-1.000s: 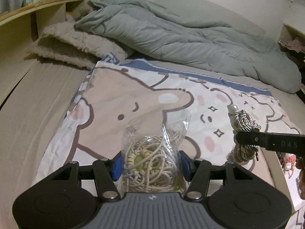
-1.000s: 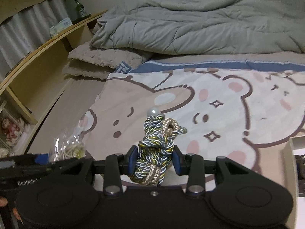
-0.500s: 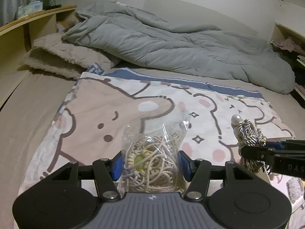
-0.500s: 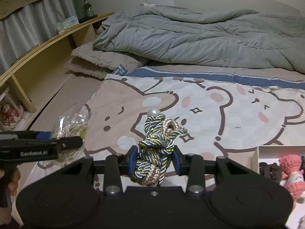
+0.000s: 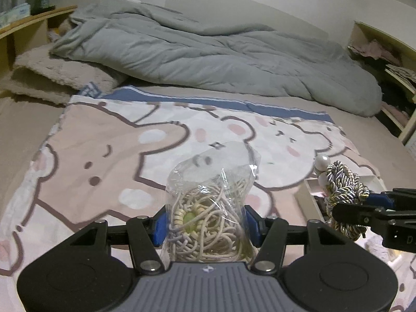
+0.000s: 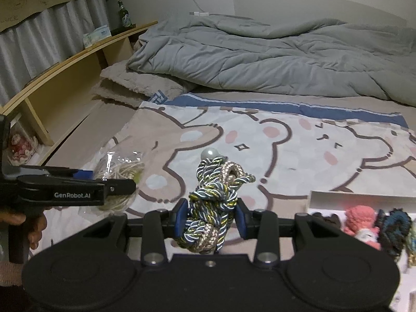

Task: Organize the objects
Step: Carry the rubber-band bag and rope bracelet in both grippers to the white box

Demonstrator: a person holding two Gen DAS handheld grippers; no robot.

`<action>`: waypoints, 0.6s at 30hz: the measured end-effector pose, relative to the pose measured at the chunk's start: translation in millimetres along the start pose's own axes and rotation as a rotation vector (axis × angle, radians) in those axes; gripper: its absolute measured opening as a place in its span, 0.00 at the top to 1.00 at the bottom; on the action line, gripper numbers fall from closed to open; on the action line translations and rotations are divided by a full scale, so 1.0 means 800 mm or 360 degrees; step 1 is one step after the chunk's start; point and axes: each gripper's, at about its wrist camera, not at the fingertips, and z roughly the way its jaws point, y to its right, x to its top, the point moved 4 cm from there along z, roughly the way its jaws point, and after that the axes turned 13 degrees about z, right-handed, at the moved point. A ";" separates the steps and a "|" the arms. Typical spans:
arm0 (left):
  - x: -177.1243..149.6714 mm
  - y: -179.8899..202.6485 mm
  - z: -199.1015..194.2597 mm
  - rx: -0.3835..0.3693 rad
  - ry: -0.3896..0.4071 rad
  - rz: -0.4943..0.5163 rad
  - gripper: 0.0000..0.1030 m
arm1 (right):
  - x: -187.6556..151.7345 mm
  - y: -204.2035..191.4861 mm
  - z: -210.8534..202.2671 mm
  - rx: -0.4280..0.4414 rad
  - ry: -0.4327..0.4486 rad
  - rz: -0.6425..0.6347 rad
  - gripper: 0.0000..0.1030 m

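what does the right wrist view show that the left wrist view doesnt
Only the right wrist view: a pink crocheted doll in the white box, a hand on the left gripper's handle, and a grey curtain.

Only the left wrist view: cluttered shelves at the far right.

Both: the left gripper shut on the bag of cords, the right gripper shut on the braided rope, the bear blanket, the grey duvet, and a green bottle.

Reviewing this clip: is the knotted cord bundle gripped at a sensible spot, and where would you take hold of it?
Sensible, I'd judge. The right gripper has its jaws shut across the thick knotted middle of the cord bundle, one pad on each flank. That dense part looks unlikely to slip. The pearl bead end is small and round, and the loose loops would likely give, so come from the sides at the knot.
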 end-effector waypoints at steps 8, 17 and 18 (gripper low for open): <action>0.000 0.054 0.009 -0.0096 -0.0006 0.0008 0.43 | -0.012 0.048 -0.030 -0.0039 -0.0003 0.0021 0.62; -0.002 0.113 0.027 -0.0212 -0.0041 -0.0010 0.43 | -0.024 0.103 -0.049 -0.0097 -0.0022 0.0081 0.62; -0.001 0.121 0.027 -0.0238 -0.0039 -0.0008 0.43 | -0.026 0.108 -0.050 -0.0100 -0.0023 0.0090 0.62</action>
